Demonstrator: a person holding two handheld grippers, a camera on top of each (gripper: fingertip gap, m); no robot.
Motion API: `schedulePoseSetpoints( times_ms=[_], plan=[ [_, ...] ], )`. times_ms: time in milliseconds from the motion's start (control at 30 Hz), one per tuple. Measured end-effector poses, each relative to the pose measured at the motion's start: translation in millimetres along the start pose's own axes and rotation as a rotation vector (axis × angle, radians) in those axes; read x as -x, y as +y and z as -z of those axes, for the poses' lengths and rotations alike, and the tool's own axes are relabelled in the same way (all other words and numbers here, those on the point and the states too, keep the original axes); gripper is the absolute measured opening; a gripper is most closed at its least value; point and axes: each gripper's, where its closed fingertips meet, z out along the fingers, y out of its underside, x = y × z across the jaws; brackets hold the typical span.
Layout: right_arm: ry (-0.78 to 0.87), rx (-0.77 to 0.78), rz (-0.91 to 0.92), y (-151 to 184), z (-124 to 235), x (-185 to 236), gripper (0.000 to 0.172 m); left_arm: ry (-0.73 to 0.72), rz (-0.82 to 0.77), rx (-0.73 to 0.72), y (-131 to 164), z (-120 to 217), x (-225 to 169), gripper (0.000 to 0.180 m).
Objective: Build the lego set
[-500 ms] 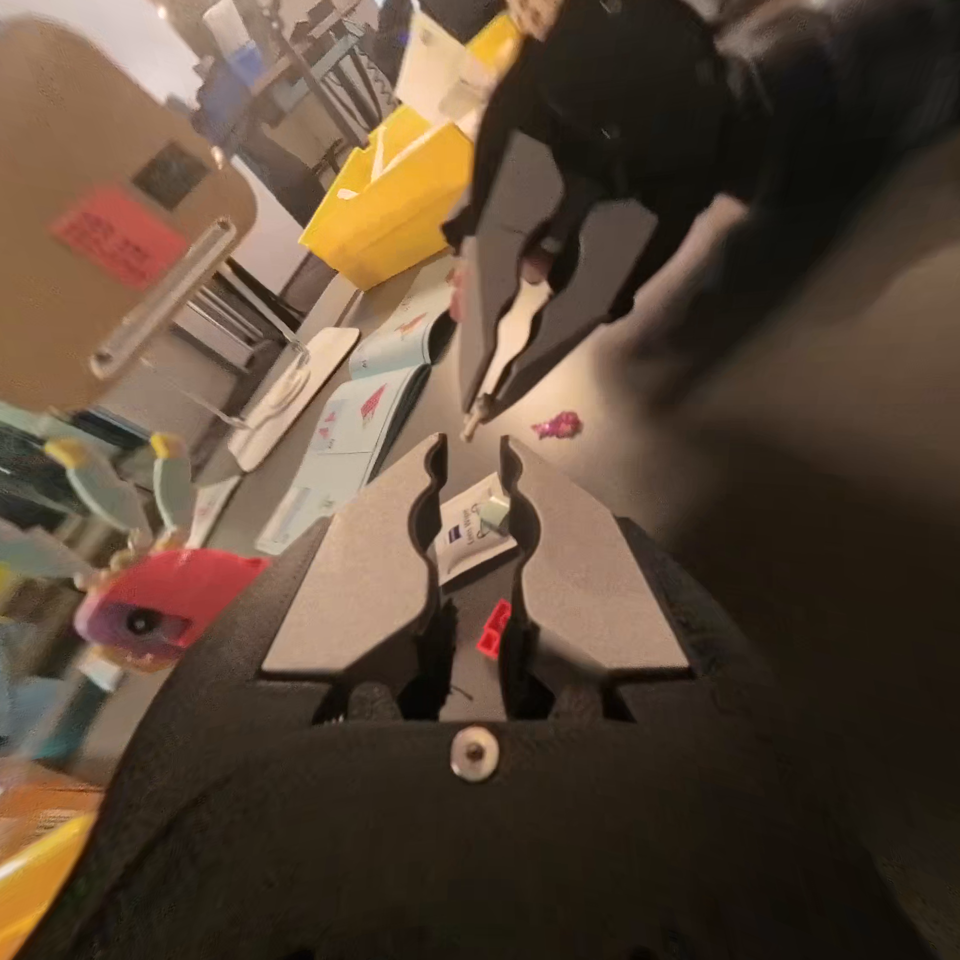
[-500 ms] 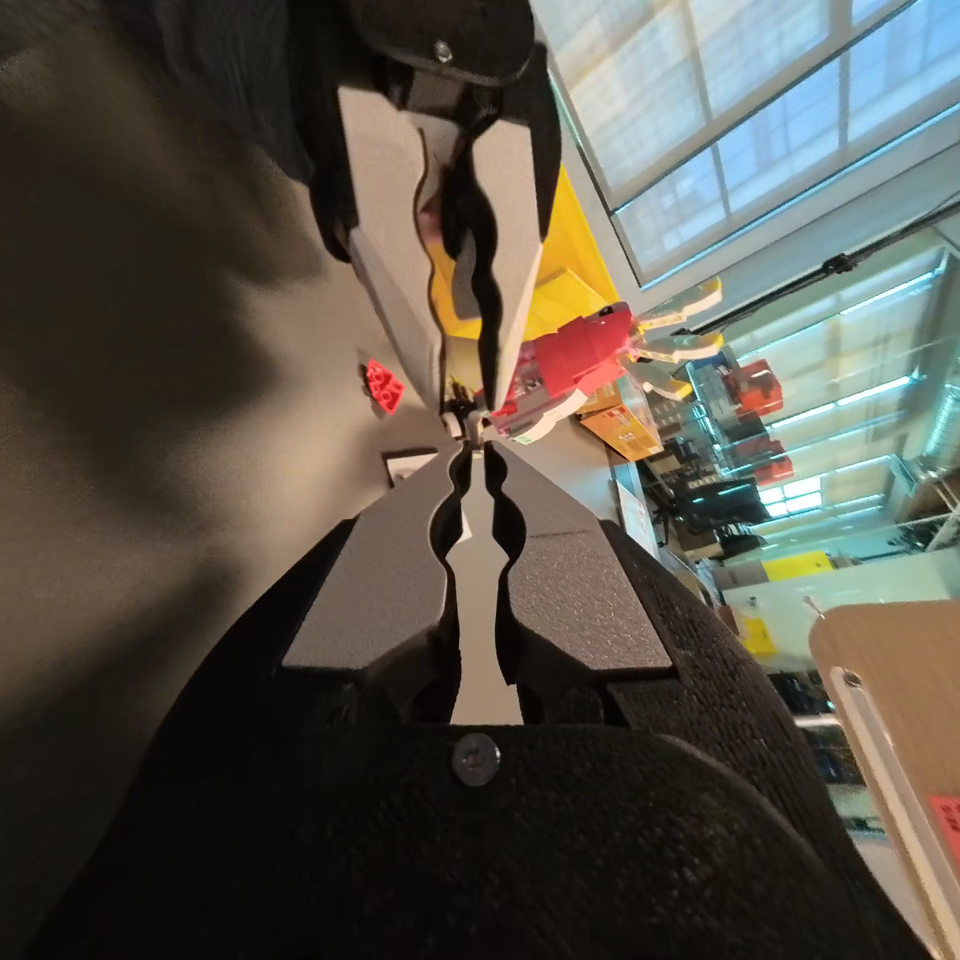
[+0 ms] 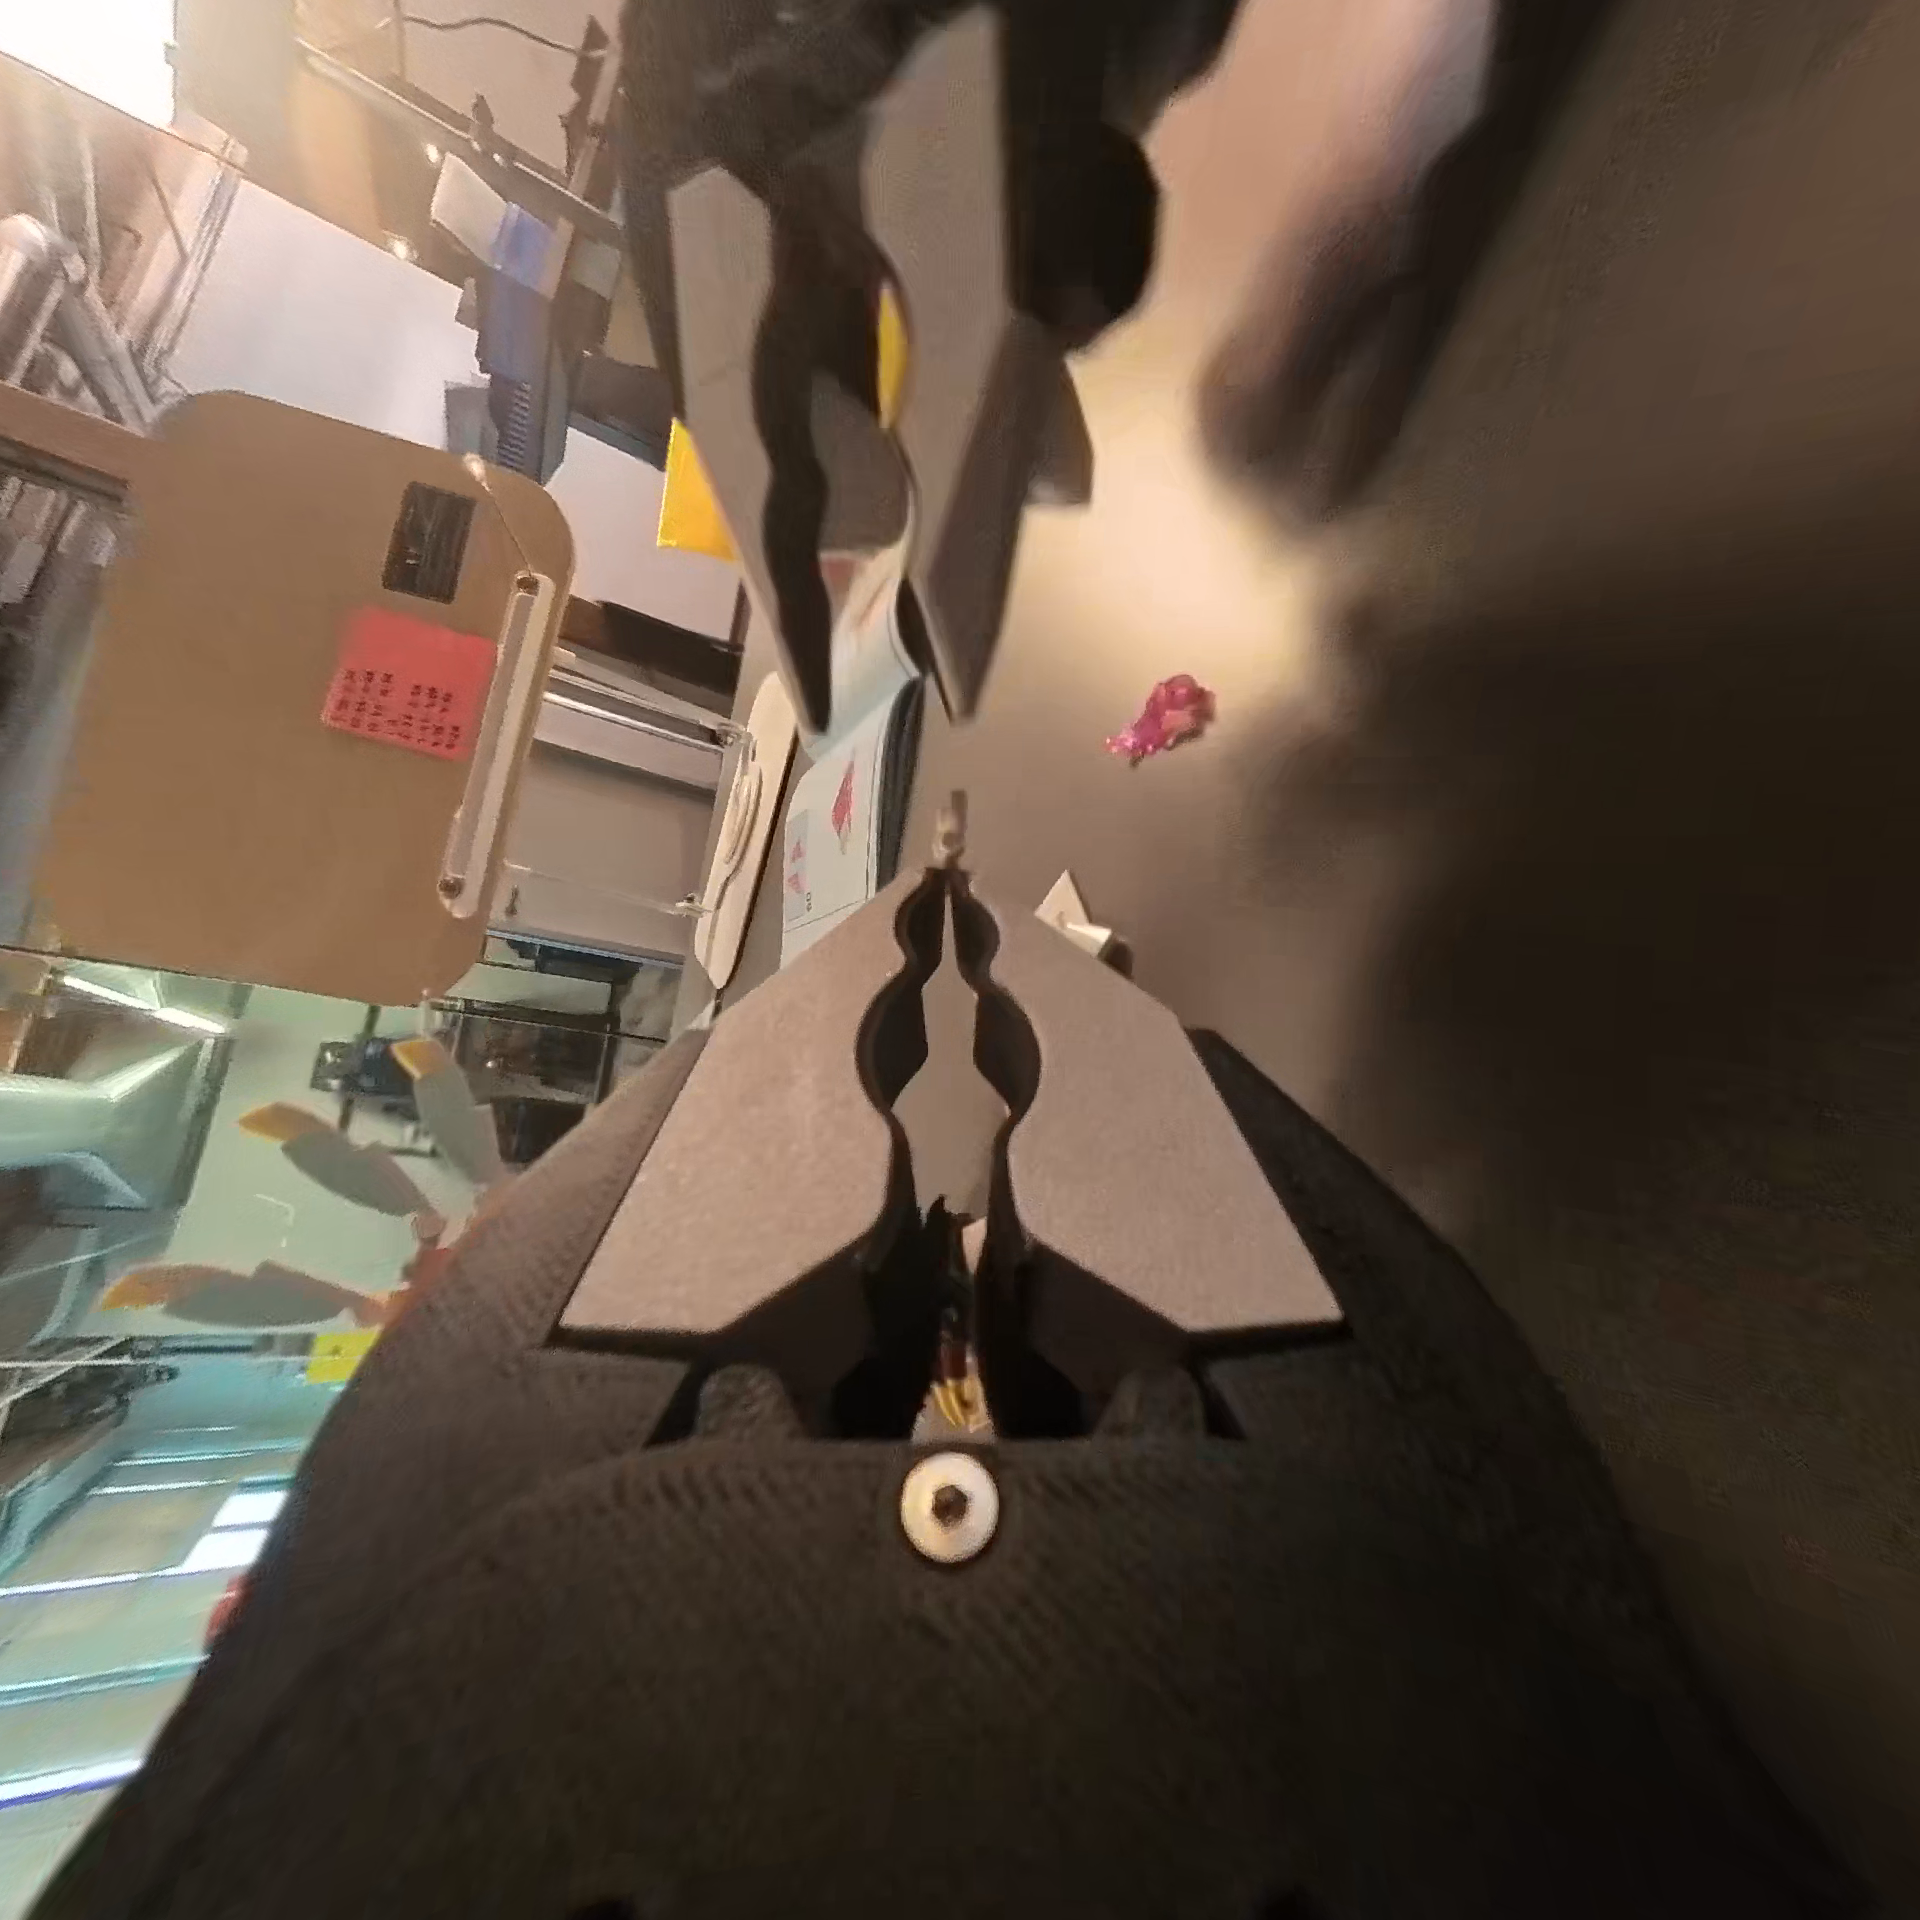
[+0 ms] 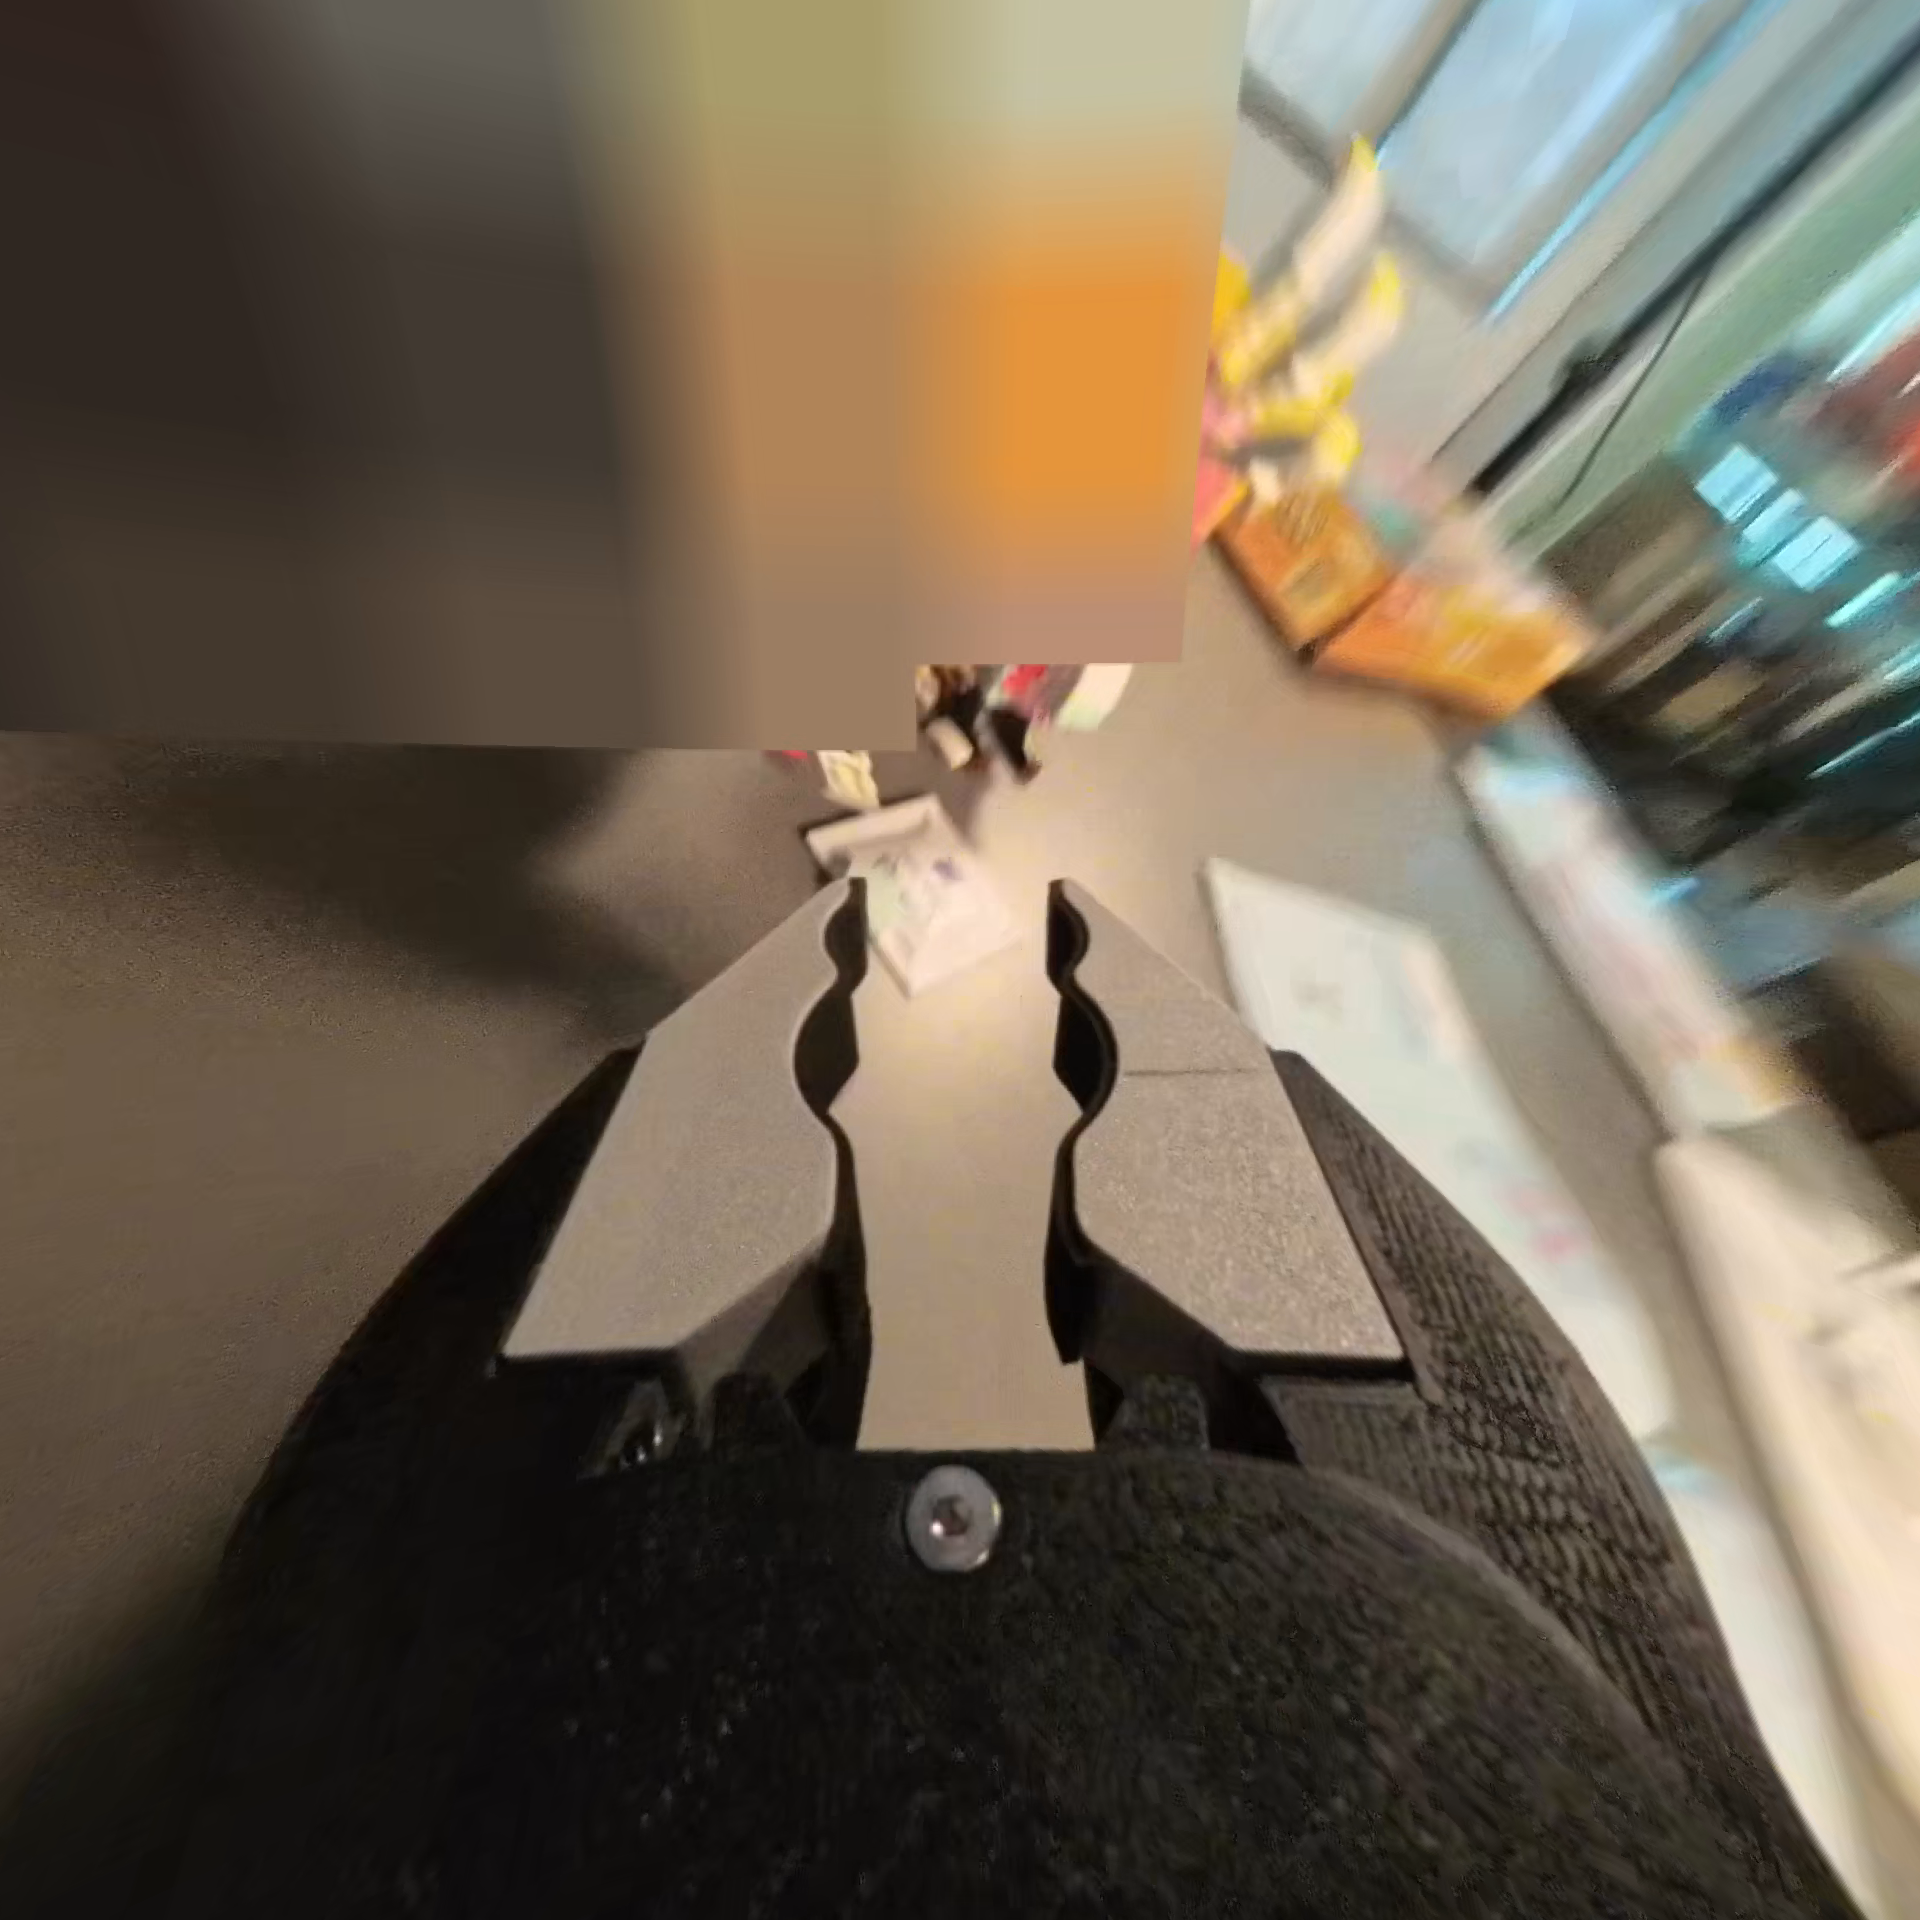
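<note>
Grey tabletop (image 3: 1195, 582); left jaws (image 3: 948, 878) pinch small grey piece (image 3: 951, 831); right jaws (image 4: 954, 883) wide, bare.

The grey surface (image 3: 1299, 582) has a small shiny pink scrap (image 3: 1162, 719) lying on it, far off to the right. An open booklet (image 3: 831, 842) with red and pink pictures lies more to the left. Beside it is a flat white board (image 3: 743, 831). A yellow bin (image 3: 691, 499) sits farther back. On the left stands a brown board (image 3: 260, 707) with a red sticker (image 3: 408, 686). In the right wrist view, a small white packet (image 4: 935, 914) lies on the surface, and blurry orange boxes (image 4: 1434, 623) sit far right.
</note>
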Motion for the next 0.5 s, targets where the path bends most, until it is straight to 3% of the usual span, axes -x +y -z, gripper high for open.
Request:
schedulePoseSetpoints(
  times_ms=[100,200,333,500],
  plan=[
    [-0.149,0.082,-0.360,33,20,-3,0.039,0.021,-0.036,-0.020,1,-5,-9,0.000],
    [-0.261,0.162,-0.510,54,21,12,0.041,0.025,-0.134,-0.036,2,-9,-19,0.000],
    [-0.279,0.140,-0.422,40,3,24,0.036,0.078,-0.259,-0.054,6,-7,-37,0.000],
    [-0.335,0.150,-0.276,28,-26,29,0.029,0.164,-0.267,-0.080,8,-2,-50,0.000]
  ],
)
